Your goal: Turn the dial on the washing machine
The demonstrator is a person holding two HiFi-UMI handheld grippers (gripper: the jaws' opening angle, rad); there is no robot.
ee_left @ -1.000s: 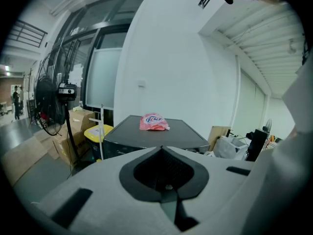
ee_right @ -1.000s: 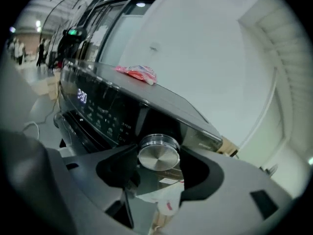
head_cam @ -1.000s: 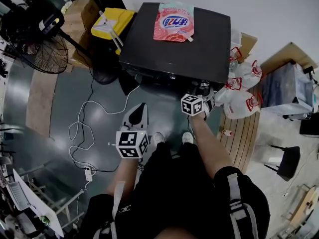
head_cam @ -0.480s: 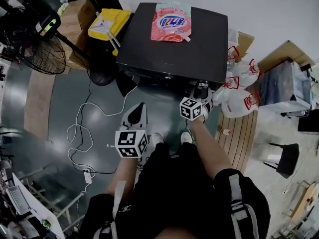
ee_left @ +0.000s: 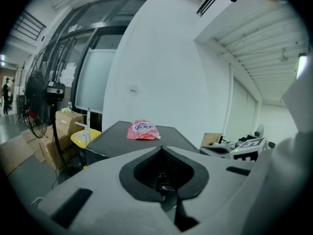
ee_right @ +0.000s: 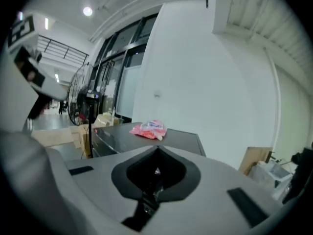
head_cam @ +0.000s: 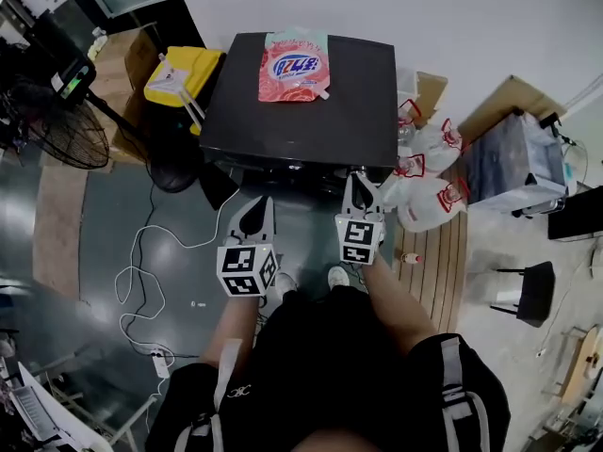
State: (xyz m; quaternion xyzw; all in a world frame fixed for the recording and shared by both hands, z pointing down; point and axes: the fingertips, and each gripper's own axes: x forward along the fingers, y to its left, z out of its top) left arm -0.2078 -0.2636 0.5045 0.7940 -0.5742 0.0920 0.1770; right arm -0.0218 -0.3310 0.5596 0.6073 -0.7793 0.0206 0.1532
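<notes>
The black washing machine (head_cam: 301,111) stands ahead of me, seen from above, with a pink detergent pouch (head_cam: 294,66) lying on its lid. Its dial is hidden from every view. My right gripper (head_cam: 356,181) is shut on nothing, its tips just short of the machine's front edge at the right. The left gripper (head_cam: 256,205) hangs lower and to the left, also shut and empty. In the left gripper view the jaws (ee_left: 161,148) meet below the machine's lid (ee_left: 122,136) and the pouch (ee_left: 143,129). The right gripper view shows its closed jaws (ee_right: 157,151) facing the lid (ee_right: 171,137).
A yellow stool-like thing (head_cam: 179,73) and cardboard boxes stand left of the machine, a black floor fan (head_cam: 57,130) farther left. White plastic bags (head_cam: 429,191) and a grey crate (head_cam: 513,163) sit at the right. A white cable (head_cam: 141,271) lies on the floor.
The right gripper has come away from the machine's front right corner and drawn back a little, its jaws now together. The left gripper has hardly moved.
</notes>
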